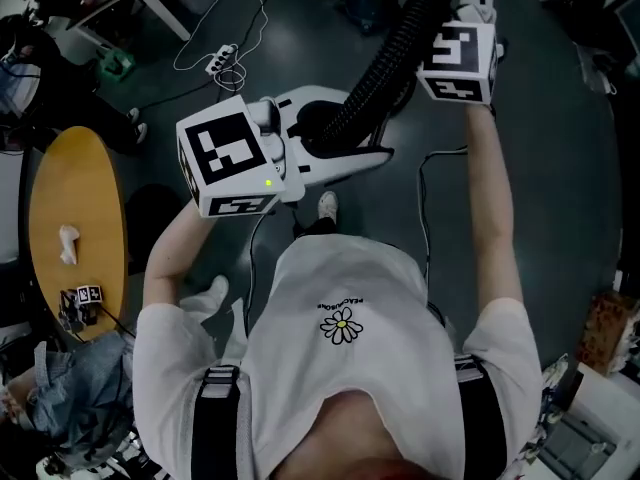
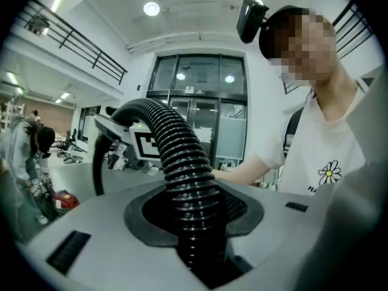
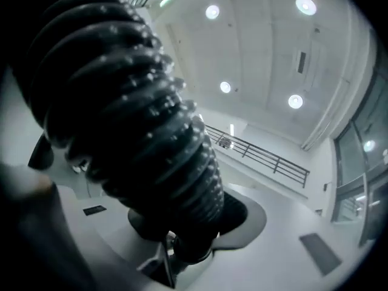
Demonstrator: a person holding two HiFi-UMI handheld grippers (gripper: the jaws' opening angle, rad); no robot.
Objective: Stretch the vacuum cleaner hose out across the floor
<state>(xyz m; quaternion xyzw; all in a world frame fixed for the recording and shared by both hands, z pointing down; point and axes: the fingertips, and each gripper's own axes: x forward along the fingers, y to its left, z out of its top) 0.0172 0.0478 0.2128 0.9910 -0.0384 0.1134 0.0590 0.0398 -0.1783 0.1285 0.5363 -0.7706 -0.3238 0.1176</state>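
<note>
Over the dark grey floor [image 1: 560, 138] of the open hall, the black ribbed hose [image 1: 385, 63] spans between your hands. Its far end runs off the top edge, and up close it blocks much of the right gripper view. Your left gripper [image 2: 197, 247] and right gripper [image 3: 182, 247] are each clamped tight on it.

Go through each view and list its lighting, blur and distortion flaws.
Head view: evenly lit and sharp, wide-angle bending at the edges. Left gripper view: heavy fisheye with dark corners; hose crisp, ceiling lamp blown out. Right gripper view: hose very close, dark and soft, with speckled glints on its ribs; ceiling lights glare white.
</note>
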